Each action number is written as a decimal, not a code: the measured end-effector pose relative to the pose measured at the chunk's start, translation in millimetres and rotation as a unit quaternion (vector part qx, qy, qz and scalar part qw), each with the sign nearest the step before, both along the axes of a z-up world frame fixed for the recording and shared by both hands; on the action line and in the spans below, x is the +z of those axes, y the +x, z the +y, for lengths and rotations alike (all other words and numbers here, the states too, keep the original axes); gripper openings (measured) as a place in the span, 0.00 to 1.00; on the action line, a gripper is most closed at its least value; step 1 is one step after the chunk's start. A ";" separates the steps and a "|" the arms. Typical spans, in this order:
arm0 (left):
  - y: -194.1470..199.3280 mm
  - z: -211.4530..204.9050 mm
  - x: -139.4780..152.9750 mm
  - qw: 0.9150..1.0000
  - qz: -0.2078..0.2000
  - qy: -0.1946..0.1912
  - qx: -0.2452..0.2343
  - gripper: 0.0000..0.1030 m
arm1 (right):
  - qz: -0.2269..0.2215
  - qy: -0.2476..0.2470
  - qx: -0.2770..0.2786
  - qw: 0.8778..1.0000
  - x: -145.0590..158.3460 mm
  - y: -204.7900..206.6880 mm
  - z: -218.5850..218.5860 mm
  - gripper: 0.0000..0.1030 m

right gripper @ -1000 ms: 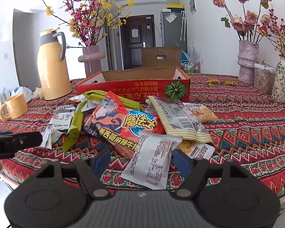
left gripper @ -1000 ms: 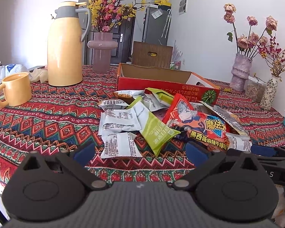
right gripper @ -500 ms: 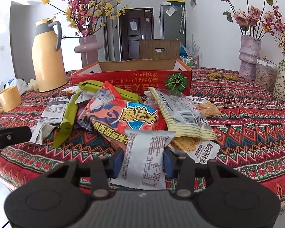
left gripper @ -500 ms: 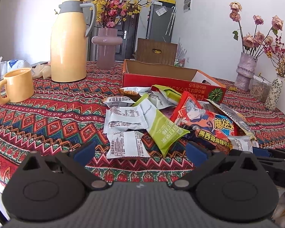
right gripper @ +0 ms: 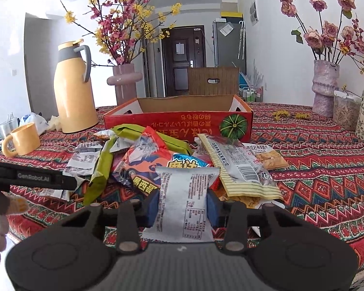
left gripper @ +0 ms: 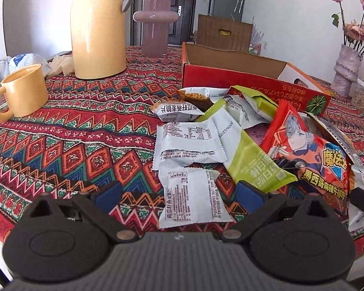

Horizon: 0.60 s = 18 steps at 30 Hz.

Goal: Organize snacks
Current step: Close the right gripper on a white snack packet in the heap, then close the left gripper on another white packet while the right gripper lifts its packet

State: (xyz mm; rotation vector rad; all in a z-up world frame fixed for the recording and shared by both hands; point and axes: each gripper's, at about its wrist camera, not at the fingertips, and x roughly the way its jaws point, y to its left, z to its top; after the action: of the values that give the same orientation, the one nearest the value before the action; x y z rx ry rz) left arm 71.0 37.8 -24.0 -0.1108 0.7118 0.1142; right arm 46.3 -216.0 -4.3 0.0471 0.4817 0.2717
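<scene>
Clamped between the blue pads of the right gripper point(right gripper: 183, 209) is a white snack packet point(right gripper: 184, 203), printed side up, held at the near edge of the table point(right gripper: 327, 177); its jaws have just been closing and are now pressed against both sides of that packet. Behind the held packet a loose heap of snacks is spread over the patterned cloth: a red bag with a cartoon figure point(right gripper: 153, 162), a yellow-striped packet point(right gripper: 240, 169) overlapping it on the right, and a green wrapper point(right gripper: 102, 167) on the left. Beyond the heap, toward the middle of the table, an open red cardboard box point(right gripper: 177, 123) is set with its inside showing bare. In the left wrist view the left gripper point(left gripper: 179, 194) is seen spread wide, nothing pinched, with a second white packet point(left gripper: 194, 194) lying flat on the cloth between its fingers, untouched by either pad. Just past it another white packet point(left gripper: 186, 143) and a long green packet point(left gripper: 252, 160) are laid partly over one another. Near the left edge of the table a yellow mug point(left gripper: 21, 92) and a tall yellow jug point(left gripper: 98, 26) are placed well apart from the snacks.
</scene>
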 end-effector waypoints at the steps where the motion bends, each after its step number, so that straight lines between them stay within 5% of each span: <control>1: 2.3 -0.9 -0.9 1.000 0.002 0.000 -0.001 0.93 | -0.002 0.001 0.001 1.000 0.3 0.8 -0.2 0.38; 3: 5.7 -2.6 -2.4 1.000 0.008 0.003 -0.001 0.84 | -0.005 0.003 0.003 1.000 0.8 2.9 -0.5 0.38; 7: 7.8 -3.4 -2.7 1.000 0.014 0.004 -0.009 0.48 | -0.010 0.008 0.007 1.000 2.3 7.2 -0.5 0.38; 18: -5.5 -0.2 8.9 1.000 -0.004 0.008 -0.003 0.44 | -0.021 0.022 0.019 0.999 9.0 15.3 -1.7 0.38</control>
State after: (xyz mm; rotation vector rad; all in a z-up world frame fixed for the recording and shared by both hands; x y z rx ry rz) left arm 65.5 37.6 -15.2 -0.0933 0.7036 0.1145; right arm 61.6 -217.7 4.7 0.0746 0.4361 0.3200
